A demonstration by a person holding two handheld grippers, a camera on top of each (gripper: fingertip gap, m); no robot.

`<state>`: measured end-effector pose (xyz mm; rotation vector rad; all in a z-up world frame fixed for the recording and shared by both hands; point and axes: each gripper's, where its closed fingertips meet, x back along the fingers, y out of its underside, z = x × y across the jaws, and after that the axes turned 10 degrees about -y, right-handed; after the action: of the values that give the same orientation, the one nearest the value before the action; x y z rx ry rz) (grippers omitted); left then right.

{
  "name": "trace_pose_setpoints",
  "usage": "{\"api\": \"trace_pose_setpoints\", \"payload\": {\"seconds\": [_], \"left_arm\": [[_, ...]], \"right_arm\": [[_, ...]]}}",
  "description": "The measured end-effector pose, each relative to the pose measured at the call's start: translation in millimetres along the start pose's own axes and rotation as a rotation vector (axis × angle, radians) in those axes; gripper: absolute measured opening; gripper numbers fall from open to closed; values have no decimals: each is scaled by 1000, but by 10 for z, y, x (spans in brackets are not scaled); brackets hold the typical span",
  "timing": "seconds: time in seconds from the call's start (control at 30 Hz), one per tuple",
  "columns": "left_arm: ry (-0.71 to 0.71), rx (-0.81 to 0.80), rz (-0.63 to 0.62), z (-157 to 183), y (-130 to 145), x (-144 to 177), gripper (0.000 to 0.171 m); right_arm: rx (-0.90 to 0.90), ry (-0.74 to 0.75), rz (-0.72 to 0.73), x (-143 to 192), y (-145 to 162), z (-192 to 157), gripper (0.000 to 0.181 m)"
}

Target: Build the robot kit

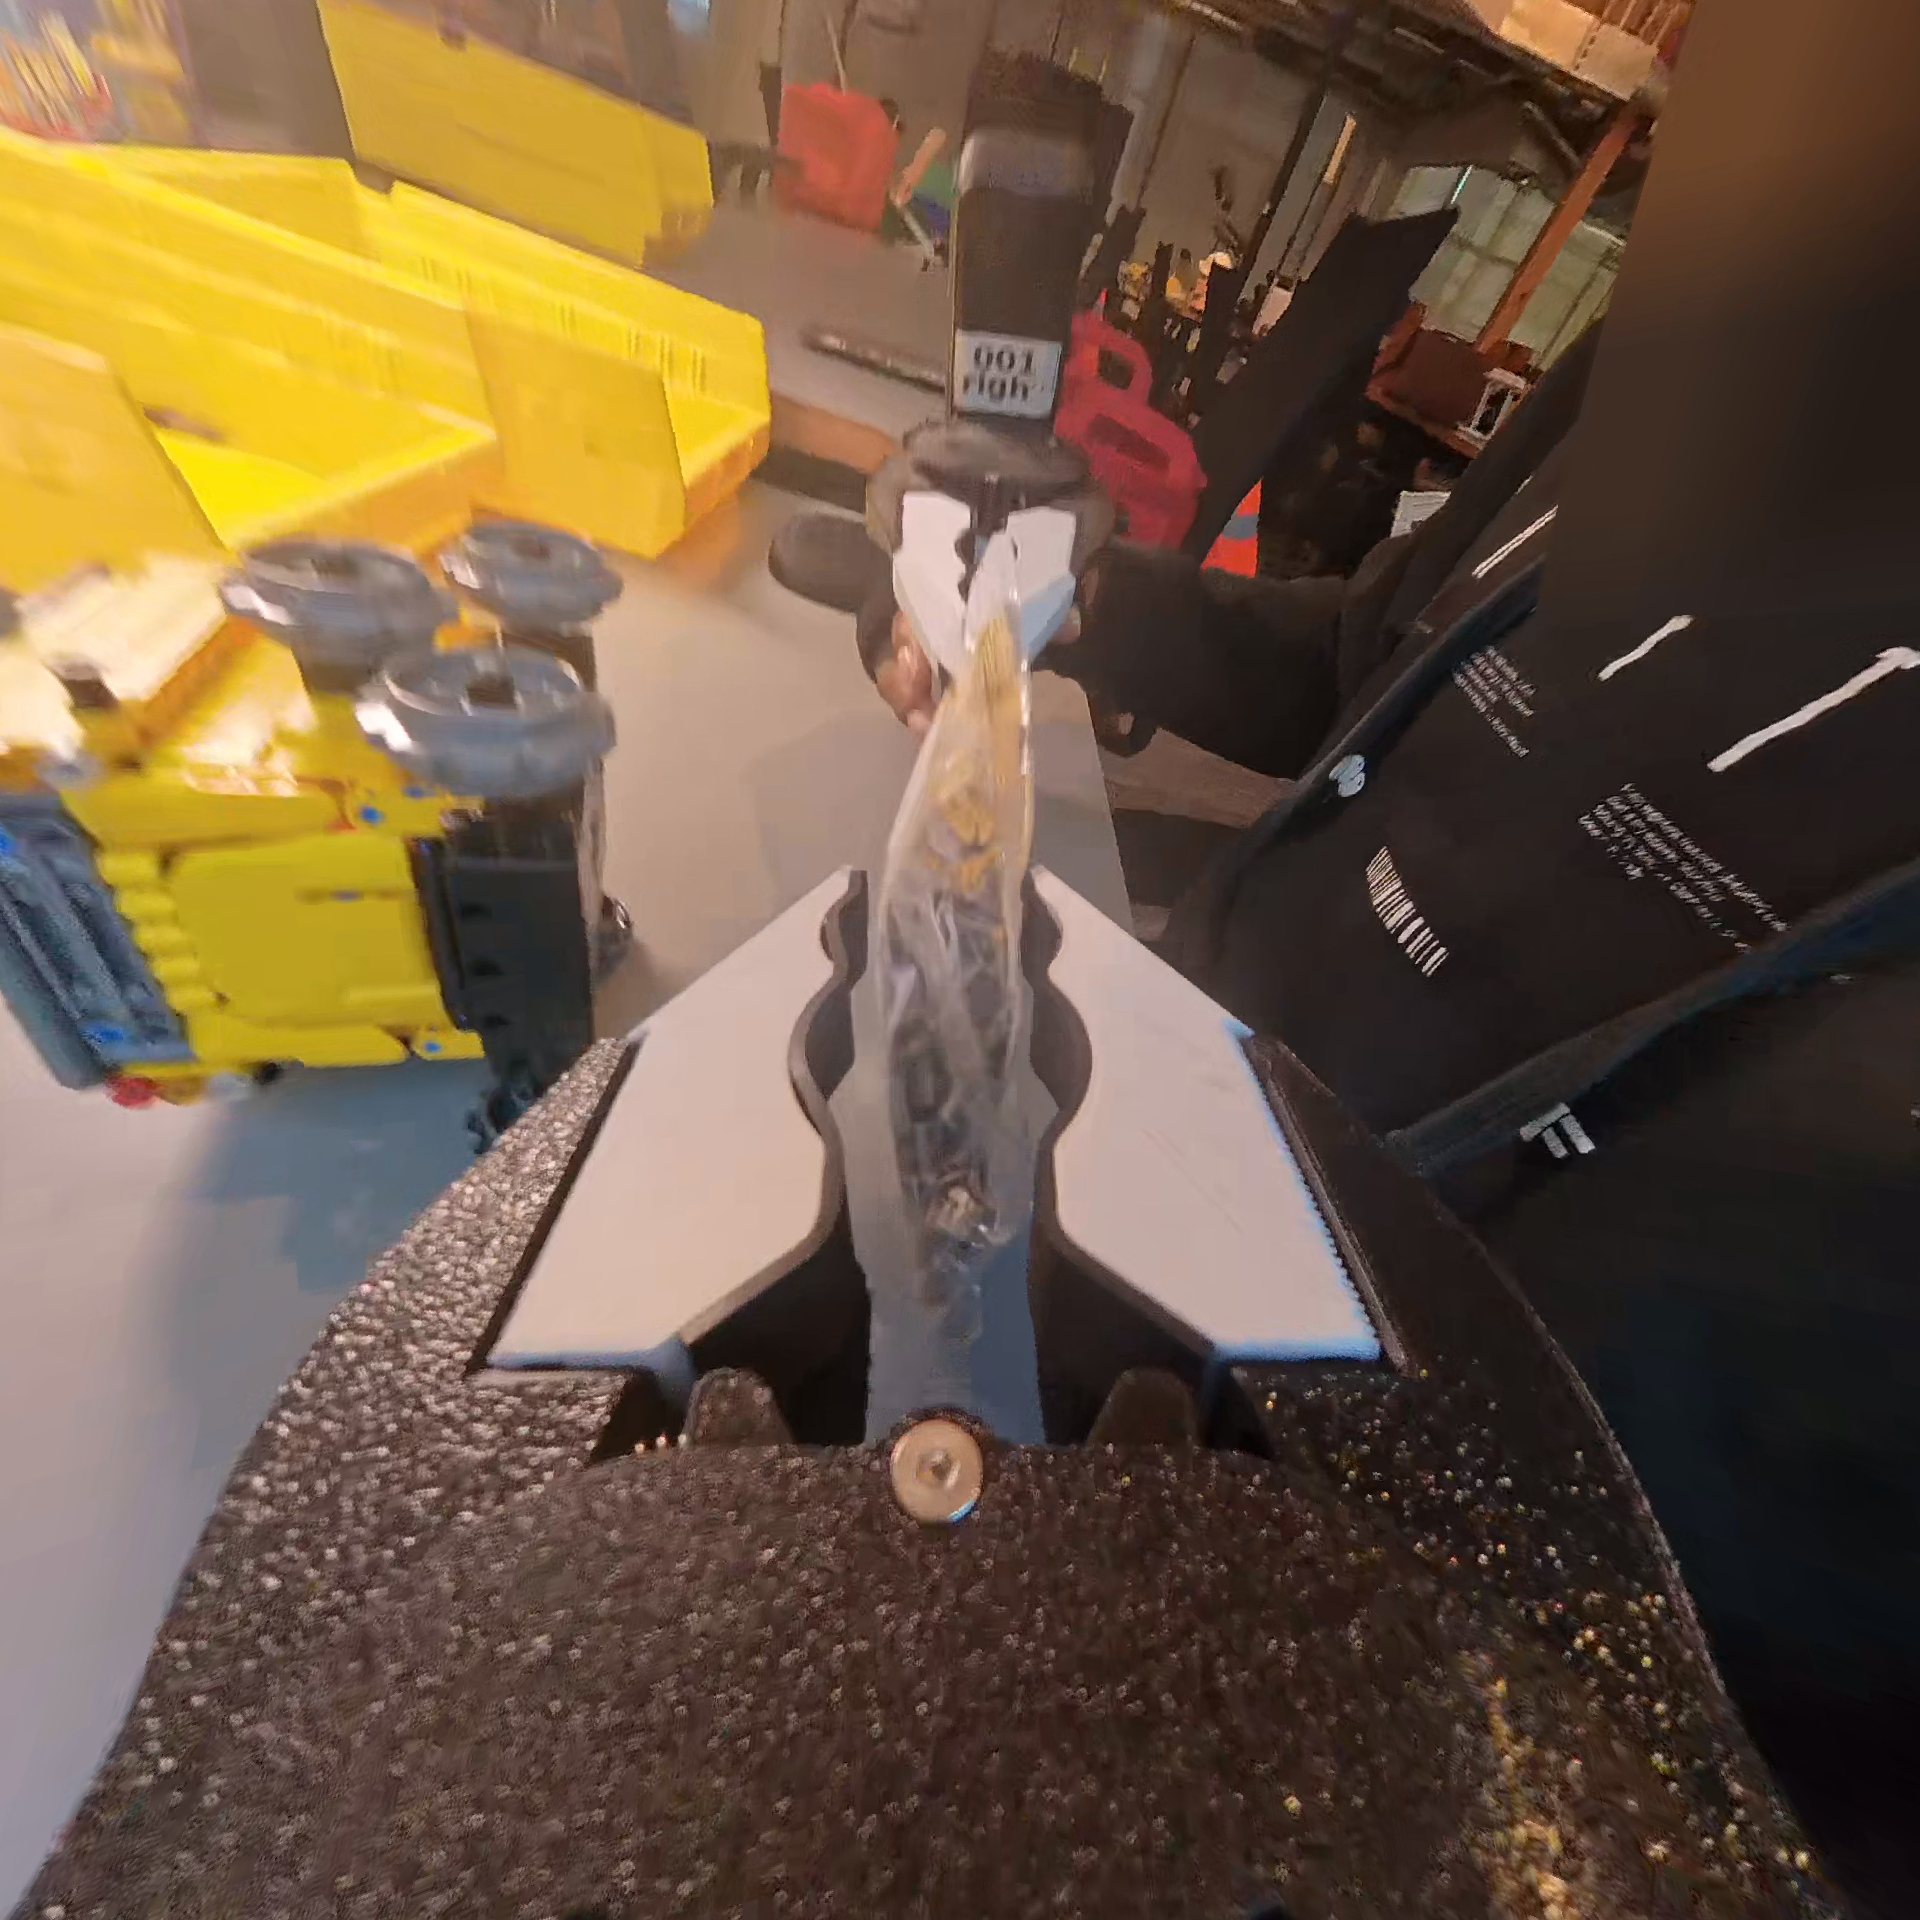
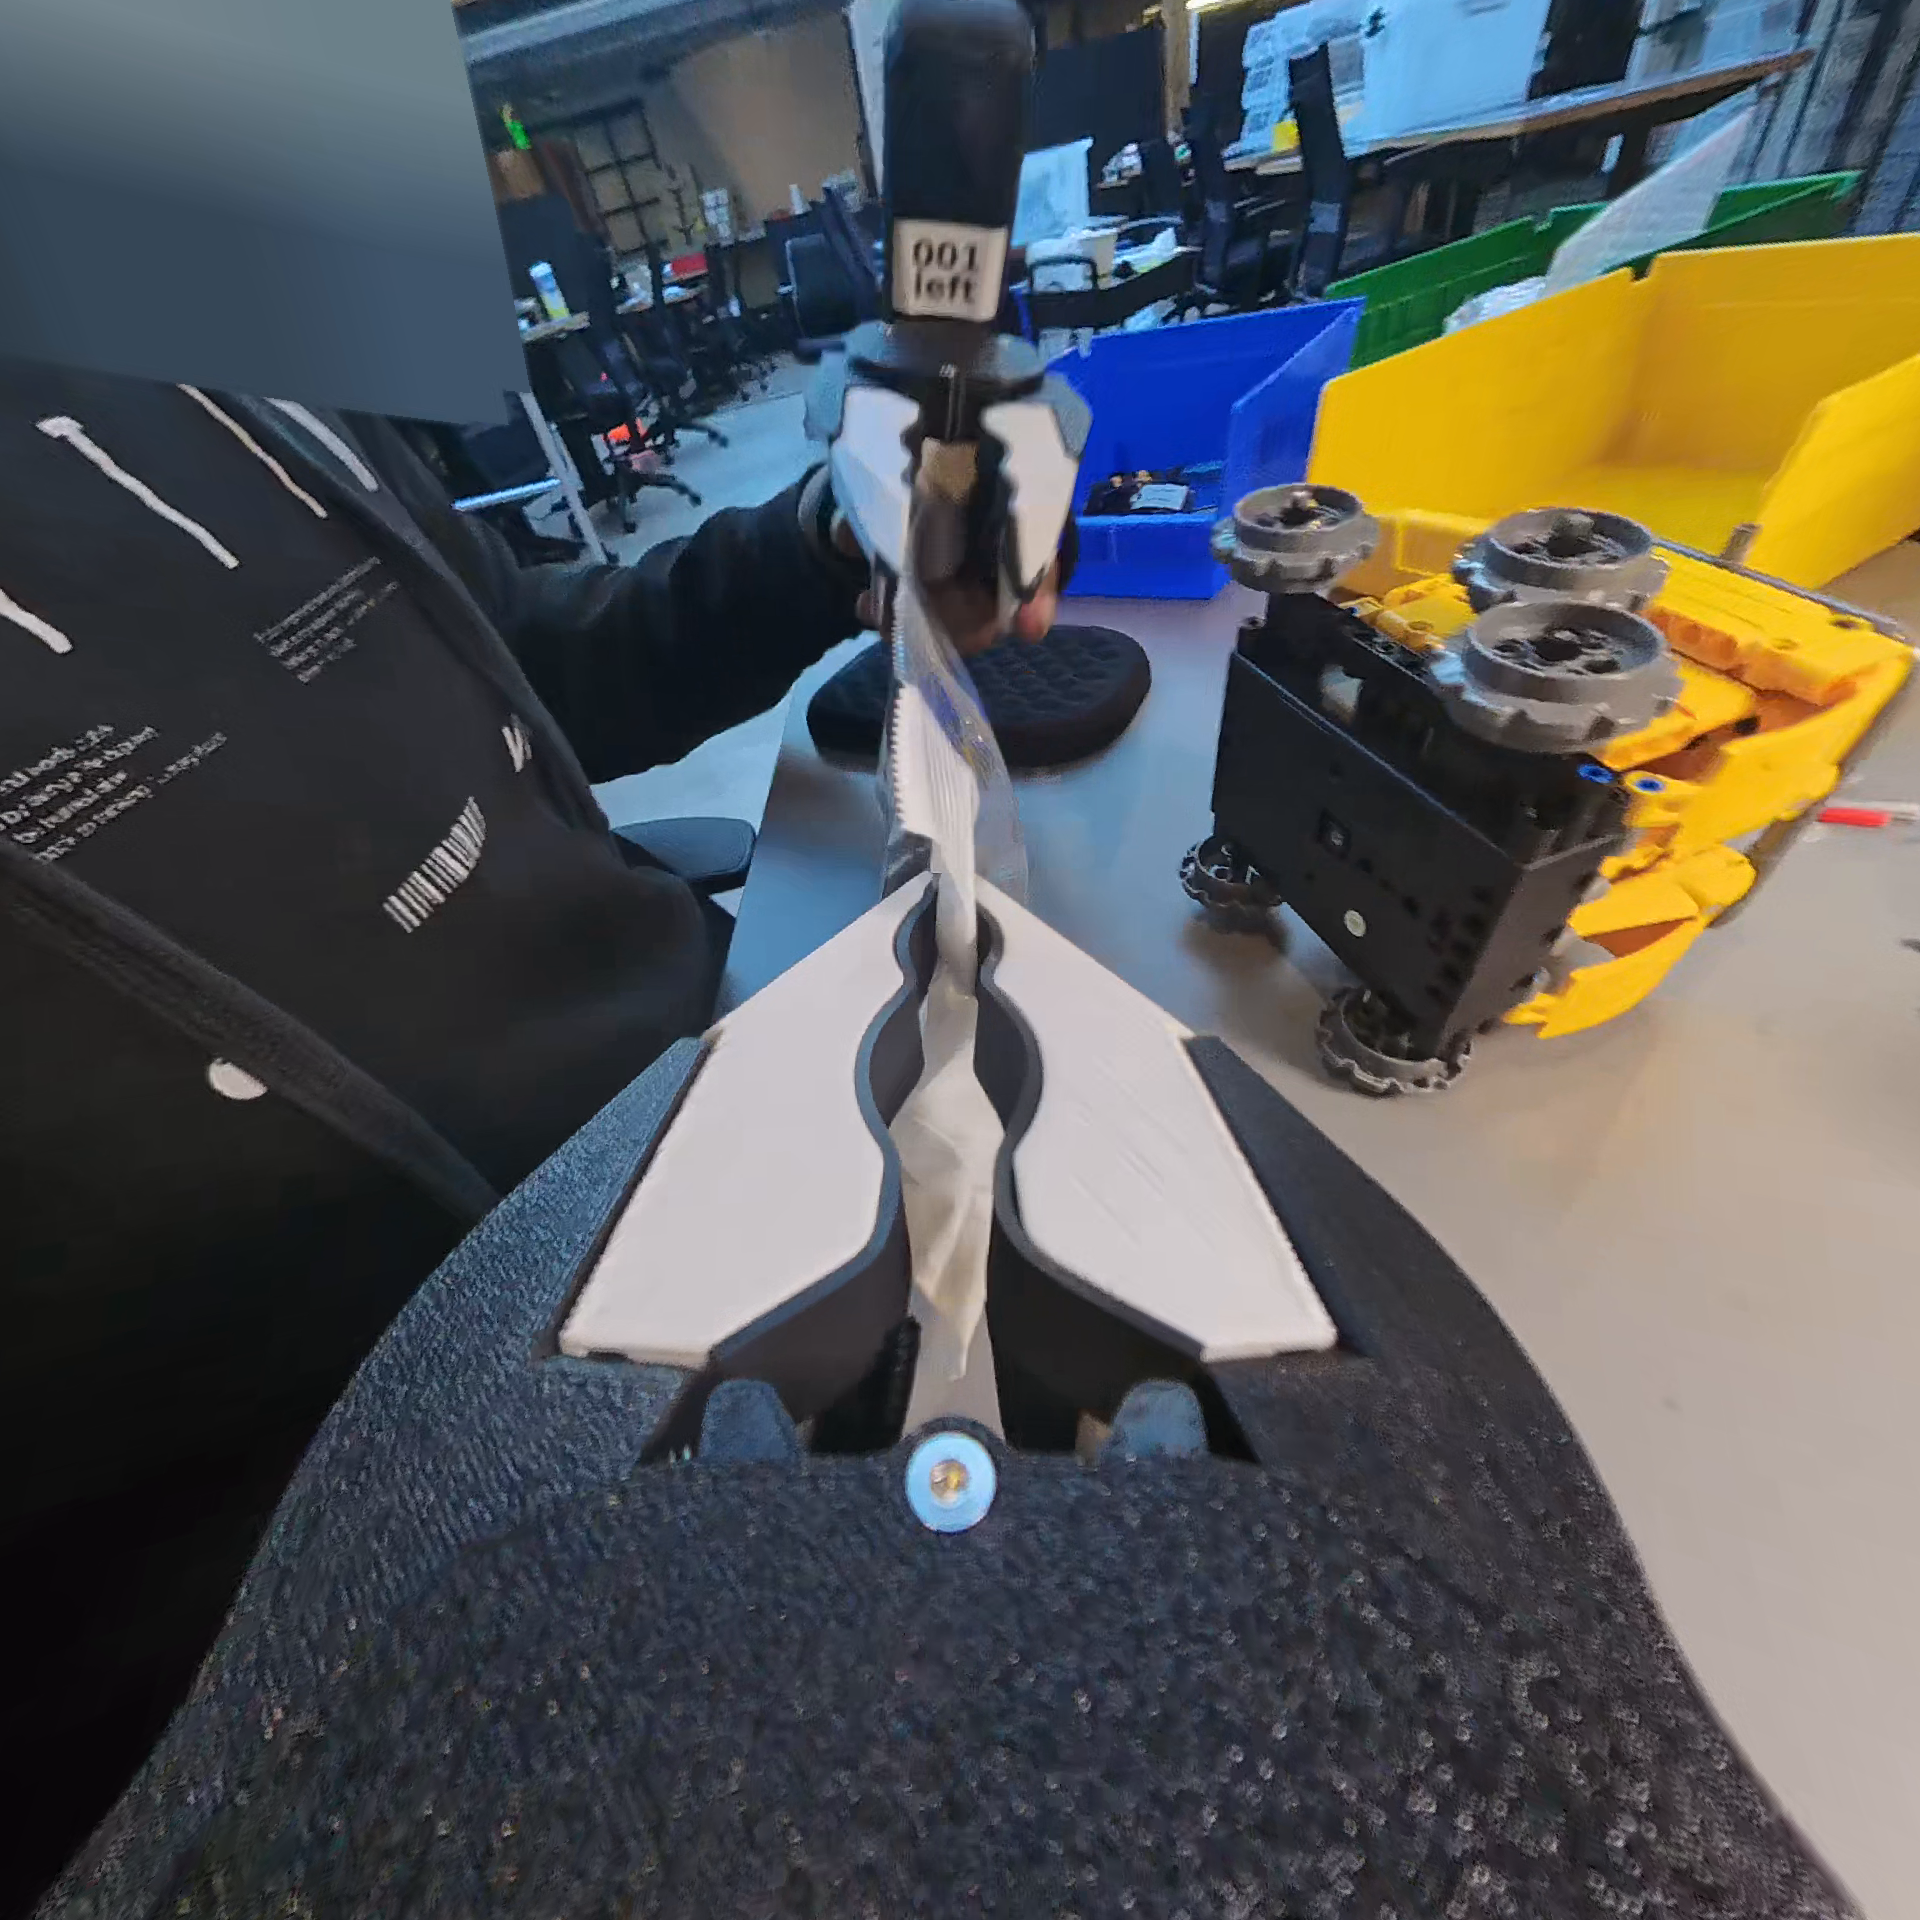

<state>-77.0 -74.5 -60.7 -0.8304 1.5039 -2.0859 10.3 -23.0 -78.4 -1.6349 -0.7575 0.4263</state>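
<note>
Left wrist view. Item: clear plastic bag (image 1: 961, 997) of small parts, yellow pieces toward the far end, dark pieces toward the near end. Held edge-on, strung between both tools above a grey table (image 1: 156, 1299).

Left gripper (image 1: 951, 894): clenched on the near part of the bag, which runs back along the slot between the jaws.

Right gripper (image 1: 982, 592): straight ahead of the left one, facing it, jaws pinched on the bag's far end; a hand (image 1: 904, 665) shows just behind it.

Right wrist view. The same bag (image 2: 951, 790) shows a serrated top edge and white film; the right gripper (image 2: 956, 904) grips that film at its tips, and the left gripper (image 2: 951, 499) holds the opposite end.

Surroundings: a yellow and black brick-built vehicle (image 1: 312, 831), lying on its side with grey wheels (image 1: 483, 717) upward, on the table to the left of the left gripper. Yellow bins (image 1: 416, 343) beyond it. A blue bin (image 2: 1195, 436) and a round black pad (image 2: 1029, 675) lie beyond the left gripper in the right wrist view. A person's black printed garment (image 2: 260, 727) is close by on the left.

Risks, as judged:
- Film taut between two clamps; pulling apart could tear it suddenly and scatter parts over the table.
- Thin film may slip from the tips if either grip eases.
- Motion blur suggests movement; a swing could strike the vehicle.
</note>
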Motion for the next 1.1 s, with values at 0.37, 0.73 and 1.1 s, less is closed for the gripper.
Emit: {"api": "trace_pose_setpoints", "payload": {"seconds": [0.37,0.73,1.1], "left_arm": [[-10,-238,-354,261,-146,-416,19],[115,-128,-242,305,-357,-461,0],[97,33,156,153,-614,-56,0]], "right_arm": [[-64,-55,-146,-472,-94,-45,0],[113,-15,-105,-285,-305,-98,44],[185,63,23,119,-352,-106,0]]}}
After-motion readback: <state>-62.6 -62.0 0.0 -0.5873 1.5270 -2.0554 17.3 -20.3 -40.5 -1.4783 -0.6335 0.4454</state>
